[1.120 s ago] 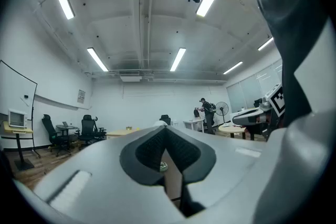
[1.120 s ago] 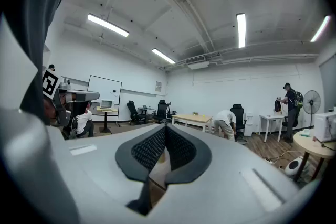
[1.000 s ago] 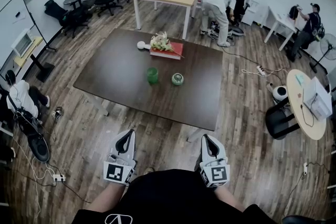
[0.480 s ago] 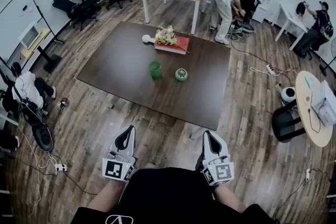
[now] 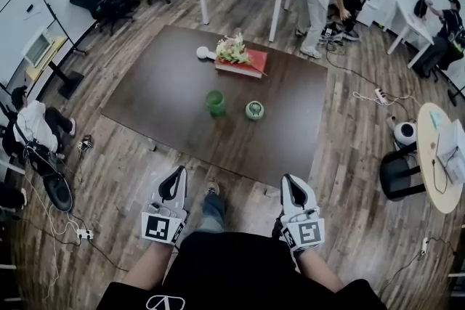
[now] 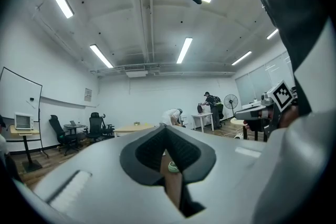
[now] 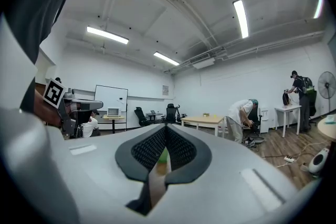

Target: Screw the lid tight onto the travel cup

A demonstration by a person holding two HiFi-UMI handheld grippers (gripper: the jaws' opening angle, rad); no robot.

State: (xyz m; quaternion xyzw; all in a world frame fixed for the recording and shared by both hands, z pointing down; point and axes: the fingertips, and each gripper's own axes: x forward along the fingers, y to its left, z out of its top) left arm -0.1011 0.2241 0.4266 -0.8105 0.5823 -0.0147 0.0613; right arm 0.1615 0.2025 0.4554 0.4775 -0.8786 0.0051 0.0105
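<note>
Near the table (image 5: 167, 123) centre, travel cup (image 5: 213, 102) and lid (image 5: 254, 109) stand apart (nothing screwed yet); left gripper (image 5: 177, 174) and right gripper (image 5: 289, 181) are closed, empty, short of the near edge.

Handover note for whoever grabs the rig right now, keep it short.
Left gripper: shut, empty, short of the table.
Right gripper: shut, empty, also short of it.
Green travel cup stands upright mid-table; lid lies apart, to its right in the head view.
Done: nothing yet.
Left: hold the cup, set the lid on, screw tight.
</note>
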